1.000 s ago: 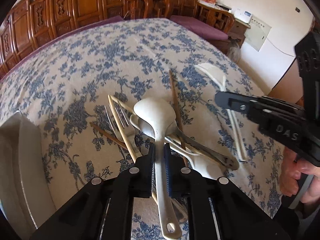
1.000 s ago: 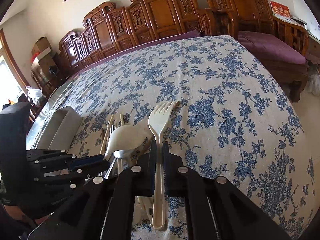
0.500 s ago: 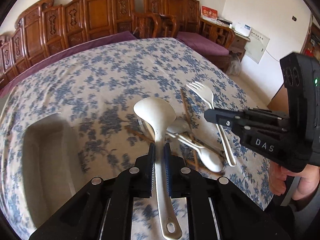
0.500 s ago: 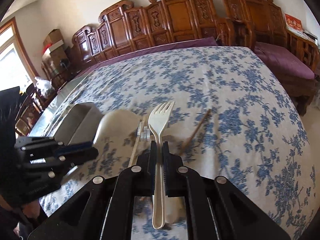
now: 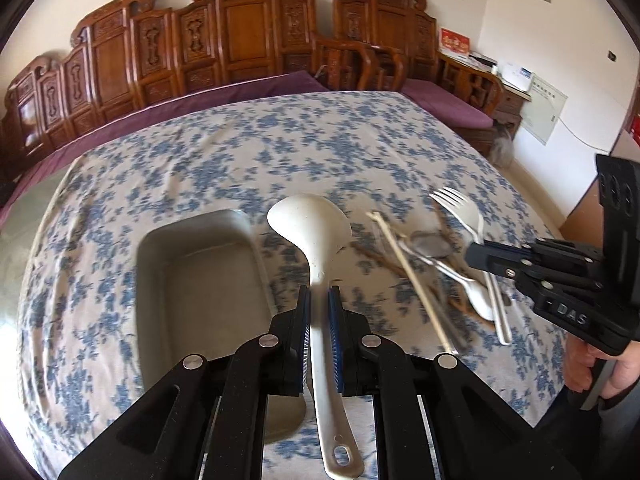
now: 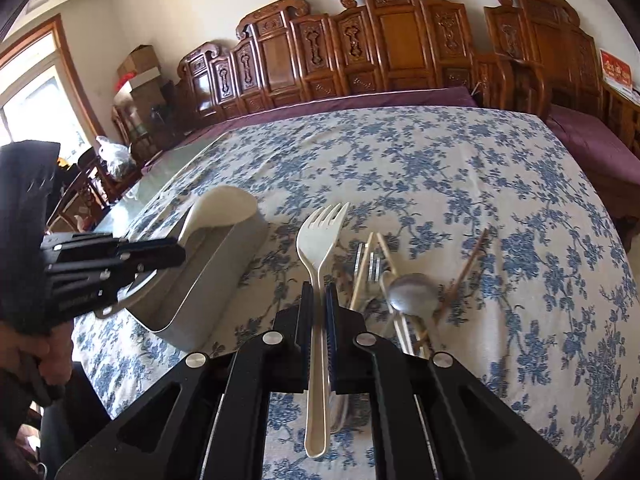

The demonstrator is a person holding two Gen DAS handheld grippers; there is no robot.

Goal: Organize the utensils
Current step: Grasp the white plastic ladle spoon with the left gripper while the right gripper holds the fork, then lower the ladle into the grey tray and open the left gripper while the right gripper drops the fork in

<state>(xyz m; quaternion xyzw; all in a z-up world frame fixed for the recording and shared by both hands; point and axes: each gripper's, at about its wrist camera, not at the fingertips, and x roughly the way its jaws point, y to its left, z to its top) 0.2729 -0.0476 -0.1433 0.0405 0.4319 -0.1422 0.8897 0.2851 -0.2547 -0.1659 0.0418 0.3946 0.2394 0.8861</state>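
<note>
White ladle (image 5: 310, 232) and fork (image 6: 320, 236) lifted beside grey tray (image 5: 200, 276).

White ladle (image 5: 310, 228) and white plastic fork (image 6: 320, 236), each between black gripper fingers (image 5: 294, 320) with blue pads (image 5: 334, 312). Cream tablecloth (image 6: 440, 168) with a blue flower pattern all over, and on it a plain grey tray (image 5: 200, 280), a shiny silver spoon (image 6: 412, 294), a silver fork (image 6: 370, 264), pale chopsticks (image 5: 408, 268) and a brown chopstick (image 6: 468, 264). Behind, red-brown carved wooden chairs (image 5: 240, 40) with purple cushions (image 5: 448, 100).
</note>
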